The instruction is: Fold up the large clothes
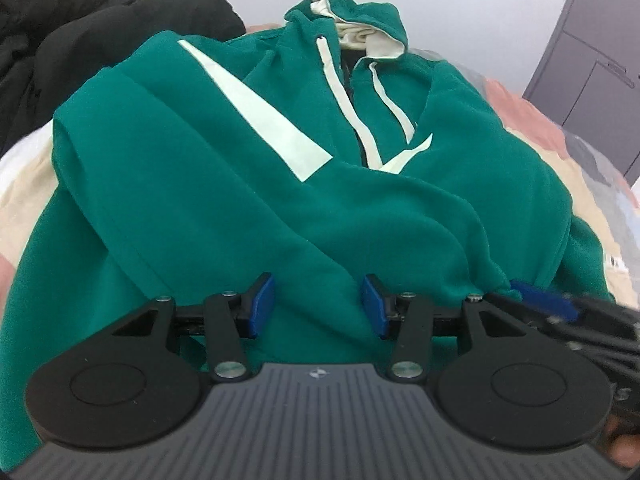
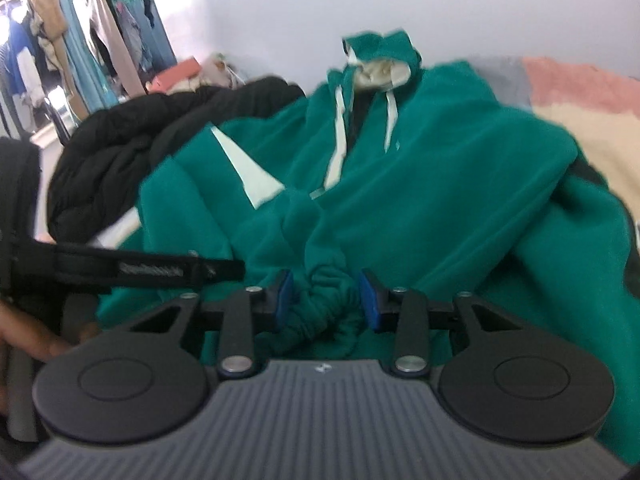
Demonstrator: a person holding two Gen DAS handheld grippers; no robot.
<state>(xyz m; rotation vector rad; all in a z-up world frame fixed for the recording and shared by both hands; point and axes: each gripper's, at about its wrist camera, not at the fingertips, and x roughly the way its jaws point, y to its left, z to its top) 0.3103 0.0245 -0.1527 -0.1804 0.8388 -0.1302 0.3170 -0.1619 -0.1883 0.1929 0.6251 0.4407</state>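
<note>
While the green hoodie [image 1: 224, 208] lies front-up on the patchwork bedcover [image 1: 532, 124], its long axis runs from the near hem to the hood [image 1: 360, 12] at the far end. Left gripper [image 1: 318, 306] hovers over the hoodie's near part, jaws apart, gripping nothing. Right gripper [image 2: 326, 300] has the bunched cuff [image 2: 324, 304] between half-closed jaws; contact unclear.
</note>
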